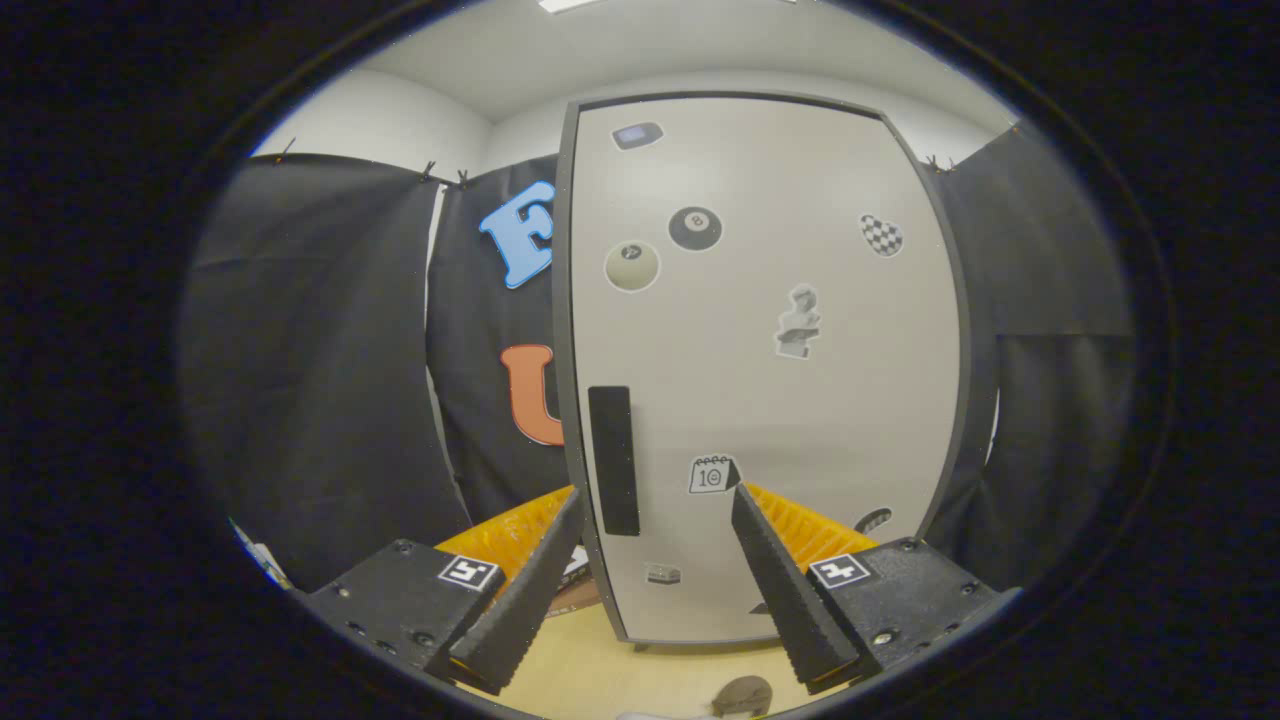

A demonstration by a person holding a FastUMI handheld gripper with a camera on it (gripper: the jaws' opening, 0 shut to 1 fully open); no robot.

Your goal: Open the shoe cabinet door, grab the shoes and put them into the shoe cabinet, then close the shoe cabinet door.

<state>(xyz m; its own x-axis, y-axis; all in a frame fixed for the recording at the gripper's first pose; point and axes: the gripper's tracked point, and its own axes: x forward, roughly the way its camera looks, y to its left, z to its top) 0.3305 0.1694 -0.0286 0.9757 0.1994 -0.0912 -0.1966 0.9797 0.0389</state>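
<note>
The shoe cabinet (760,350) stands upright just beyond my fingers, its pale door closed and dotted with stickers. A dark vertical handle (613,460) sits near the door's left edge, a little ahead of my left finger. My gripper (655,495) is open, both fingers spread wide with nothing between them, pointing at the lower part of the door. No shoe is visible ahead of the fingers.
The cabinet rests on a light wooden floor (600,670). Black cloth walls (320,370) hang on both sides and behind it. A small round grey object (743,695) lies on the floor below the fingers.
</note>
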